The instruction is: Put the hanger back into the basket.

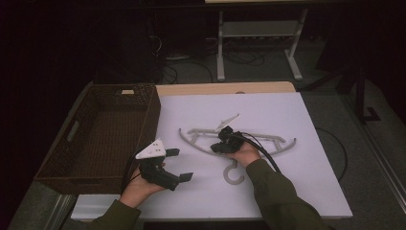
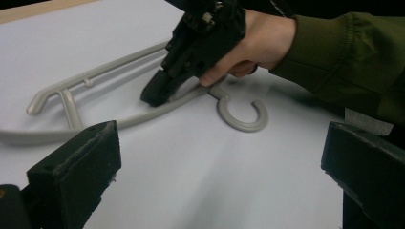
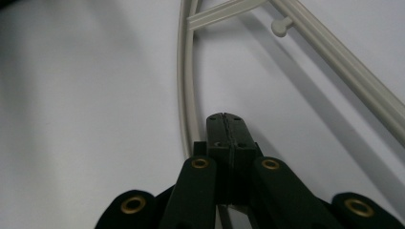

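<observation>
Early yet — the right gripper (image 1: 222, 145), fingers clenched on the grey hanger (image 1: 268, 149), hasn't lifted it off the counter (image 1: 306, 191) toward the wicker basket (image 1: 64, 165) at nine o'clock (left gripper (image 1: 179, 165) waits, fingers released).

The room is dim. A white sheet (image 1: 268, 110) covers the wooden worktop (image 1: 210, 88). Beyond it, grey floor (image 1: 258, 72) carries loose cables (image 1: 191, 64) and the white metal legs of another table (image 1: 221, 48), its upper part lost in darkness
</observation>
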### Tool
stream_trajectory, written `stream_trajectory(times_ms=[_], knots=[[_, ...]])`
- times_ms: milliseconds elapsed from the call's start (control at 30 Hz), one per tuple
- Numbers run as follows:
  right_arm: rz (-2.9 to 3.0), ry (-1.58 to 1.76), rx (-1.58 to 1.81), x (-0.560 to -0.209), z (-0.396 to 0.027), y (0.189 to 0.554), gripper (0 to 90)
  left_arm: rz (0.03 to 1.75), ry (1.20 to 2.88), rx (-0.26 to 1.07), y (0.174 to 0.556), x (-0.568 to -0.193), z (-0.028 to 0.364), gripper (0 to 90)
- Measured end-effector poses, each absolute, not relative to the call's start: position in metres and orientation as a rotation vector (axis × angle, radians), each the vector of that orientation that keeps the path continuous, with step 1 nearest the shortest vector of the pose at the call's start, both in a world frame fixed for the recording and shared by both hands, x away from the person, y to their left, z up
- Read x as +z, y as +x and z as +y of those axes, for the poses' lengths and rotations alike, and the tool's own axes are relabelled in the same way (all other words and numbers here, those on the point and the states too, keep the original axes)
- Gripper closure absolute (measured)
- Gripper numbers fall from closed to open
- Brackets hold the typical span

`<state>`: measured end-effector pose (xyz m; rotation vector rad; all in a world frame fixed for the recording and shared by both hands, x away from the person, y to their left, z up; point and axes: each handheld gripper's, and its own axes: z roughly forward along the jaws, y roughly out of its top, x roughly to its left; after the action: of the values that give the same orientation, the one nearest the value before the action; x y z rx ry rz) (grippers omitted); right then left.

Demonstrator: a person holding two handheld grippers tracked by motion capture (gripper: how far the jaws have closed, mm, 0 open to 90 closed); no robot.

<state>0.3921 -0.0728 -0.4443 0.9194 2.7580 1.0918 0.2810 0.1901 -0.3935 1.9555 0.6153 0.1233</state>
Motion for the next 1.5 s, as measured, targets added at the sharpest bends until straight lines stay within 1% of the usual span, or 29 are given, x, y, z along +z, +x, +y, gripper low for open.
stream_trajectory(times_ms=[133,167,200,333,567,767,833,900,933,1000,1033,1200,1233,1300,1500], knots=[[2.814,0.86,1.088,-0.443,-0.069,0.378,89.5,0.615,1.952,0.124,0.28,-0.393,0.19,0.0],[2.837,0.829,1.087,-0.443,-0.067,0.369,89.5,0.618,1.95,0.123,0.28,-0.393,0.19,0.0],[2.837,0.829,1.087,-0.443,-0.067,0.369,89.5,0.618,1.95,0.123,0.28,-0.393,0.19,0.0],[2.886,0.713,1.062,-0.443,-0.069,0.351,89.5,0.618,1.951,0.124,0.28,-0.393,0.19,0.0],[2.924,0.646,1.053,-0.443,-0.072,0.331,89.5,0.612,1.955,0.125,0.28,-0.393,0.19,0.0],[2.906,0.627,1.046,-0.442,-0.073,0.328,89.3,0.611,1.961,0.121,0.281,-0.393,0.189,0.0],[2.876,0.639,1.056,-0.438,-0.077,0.326,85.0,0.609,1.961,0.119,0.28,-0.394,0.189,0.0],[2.828,0.683,1.1,-0.429,-0.089,0.321,76.2,0.608,1.962,0.12,0.281,-0.394,0.189,0.0],[2.828,0.683,1.1,-0.429,-0.089,0.321,76.2,0.608,1.962,0.12,0.281,-0.394,0.189,0.0],[2.801,0.73,1.121,-0.423,-0.098,0.315,71.6,0.61,1.961,0.12,0.281,-0.394,0.189,0.0],[2.78,0.74,1.141,-0.419,-0.108,0.308,67.4,0.611,1.962,0.119,0.281,-0.394,0.189,0.0],[2.772,0.734,1.173,-0.415,-0.127,0.291,64.8,0.61,1.968,0.12,0.282,-0.395,0.189,0.0],[2.775,0.723,1.171,-0.415,-0.134,0.284,64.8,0.607,1.969,0.12,0.283,-0.395,0.189,0.0],[2.783,0.719,1.176,-0.416,-0.138,0.28,64.8,0.611,1.966,0.117,0.284,-0.395,0.188,0.0],[2.81,0.697,1.128,-0.426,-0.153,0.252,66.1,0.607,1.975,0.112,0.285,-0.397,0.186,0.0]])
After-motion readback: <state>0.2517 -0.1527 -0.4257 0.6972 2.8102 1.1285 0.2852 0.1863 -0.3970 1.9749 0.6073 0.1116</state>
